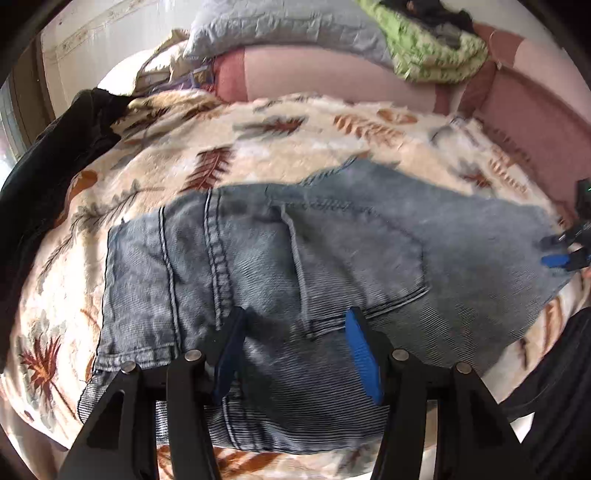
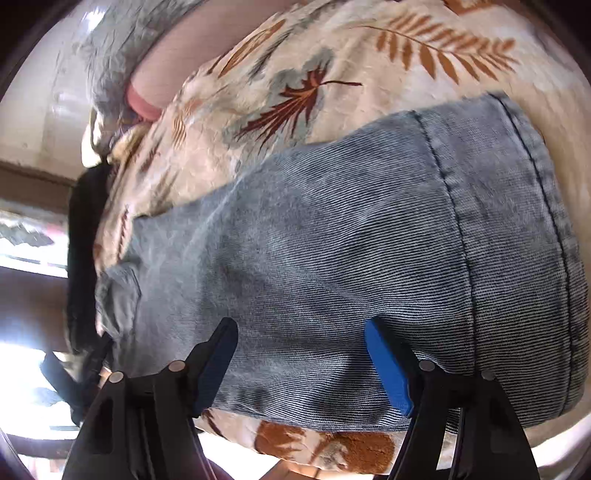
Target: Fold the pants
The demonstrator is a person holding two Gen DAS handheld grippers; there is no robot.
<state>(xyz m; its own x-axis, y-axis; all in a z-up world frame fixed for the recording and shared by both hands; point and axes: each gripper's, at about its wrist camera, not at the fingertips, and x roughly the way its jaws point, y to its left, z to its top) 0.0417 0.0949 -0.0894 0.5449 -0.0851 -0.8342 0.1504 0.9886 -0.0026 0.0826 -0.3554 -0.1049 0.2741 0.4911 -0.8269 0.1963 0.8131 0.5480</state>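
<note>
1. The bed carried a cream fleece blanket (image 1: 295, 122) printed with rust and grey-blue leaves, and it covered most of the surface in both views.
2. The jeans (image 1: 280, 258) lay flat on this blanket – folded, light blue denim, with a back pocket and thick seams facing up in the left wrist view.
3. The left gripper (image 1: 295, 350) hung over the waist end of the jeans; its fingers (image 1: 364, 354) stood apart with denim under and between them, but I could not see the pads pressing on the cloth.
4. The right gripper (image 2: 301, 363) was over the other end, near a stitched hem (image 2: 546, 206); its fingers (image 2: 388, 369) were also apart, wider than the left ones, and clamped on nothing.
5. In the left wrist view the right gripper appeared small at the right edge of the jeans.
6. Behind the blanket there was a pink bed surround (image 1: 535, 122), a grey quilted pillow (image 1: 280, 29) and a green patterned cloth (image 1: 432, 48) with dark items on top.
7. A dark garment (image 1: 55, 158) lay at the left edge of the bed – beyond it a pale wall (image 1: 103, 40) and bright window light.
</note>
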